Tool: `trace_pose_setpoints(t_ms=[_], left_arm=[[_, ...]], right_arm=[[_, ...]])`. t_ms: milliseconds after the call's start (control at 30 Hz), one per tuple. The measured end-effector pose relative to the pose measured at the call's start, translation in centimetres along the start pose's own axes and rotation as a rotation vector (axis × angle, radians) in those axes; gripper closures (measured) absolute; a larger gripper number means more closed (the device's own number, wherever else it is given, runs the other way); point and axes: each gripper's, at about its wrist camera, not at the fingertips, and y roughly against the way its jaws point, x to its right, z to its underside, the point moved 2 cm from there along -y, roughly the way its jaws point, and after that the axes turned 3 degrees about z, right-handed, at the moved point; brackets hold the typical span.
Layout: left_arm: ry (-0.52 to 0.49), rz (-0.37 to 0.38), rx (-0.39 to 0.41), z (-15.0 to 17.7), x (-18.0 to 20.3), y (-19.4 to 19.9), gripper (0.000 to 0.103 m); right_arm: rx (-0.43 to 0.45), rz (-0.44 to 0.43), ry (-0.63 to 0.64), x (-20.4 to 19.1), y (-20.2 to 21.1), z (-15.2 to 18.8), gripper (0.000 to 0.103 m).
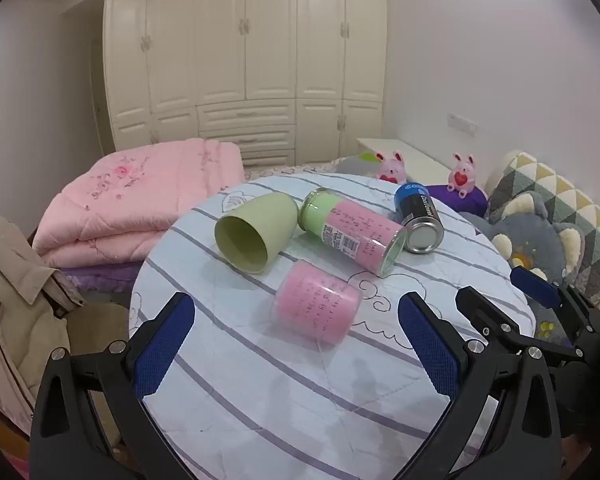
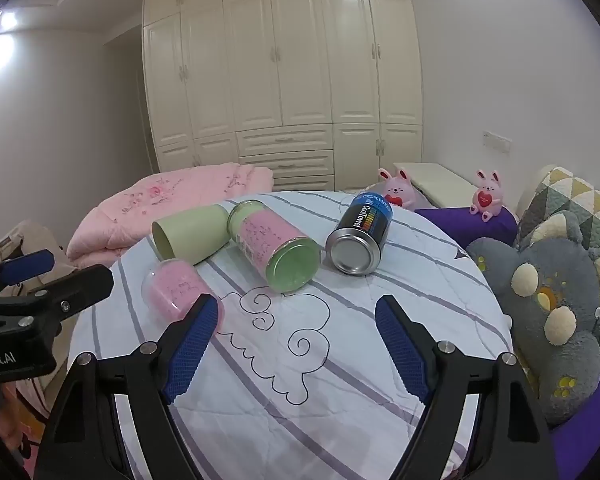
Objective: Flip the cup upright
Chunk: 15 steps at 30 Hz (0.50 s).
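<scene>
Both grippers are spread wide with nothing in them: left gripper [image 1: 296,344] hangs over the small pink-filled clear tub [image 1: 317,307], right gripper [image 2: 296,344] over the round table [image 2: 340,380]. The green cup [image 1: 247,236] lies on its side, empty, mouth toward the camera. That makes four containers lying down: cup, tub, one pink-and-green-filled clear cylinder [image 1: 354,234], one blue can [image 1: 418,218].

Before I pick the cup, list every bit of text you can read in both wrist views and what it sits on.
"CoolTowel": side of the blue and black metal can lying on the table; the small line above it is blurred.
"Robot.AI", start cut off: black body of the left tongs, seen from the right wrist.
Unreadable: barcode sticker and fine print on the long pink and green clear tube.
Unreadable: print on the short pink clear tube.
Plain green plastic cup: no text.
</scene>
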Motion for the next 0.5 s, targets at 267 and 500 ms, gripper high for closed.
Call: trace_pose_setpoints(t_ms=[267,500], left_arm=[[-0.026,0.016,0.012,0.2,1.3,0.8,0.000],[-0.089,0.097,0.038,-0.9,0.7,2.6,0.000]], right_arm=[[0.014,0.001,-0.010,0.2,0.8,-0.5,0.021],[-0.020,-0.002,-0.054,0.2,1.1,-0.7,0.021]])
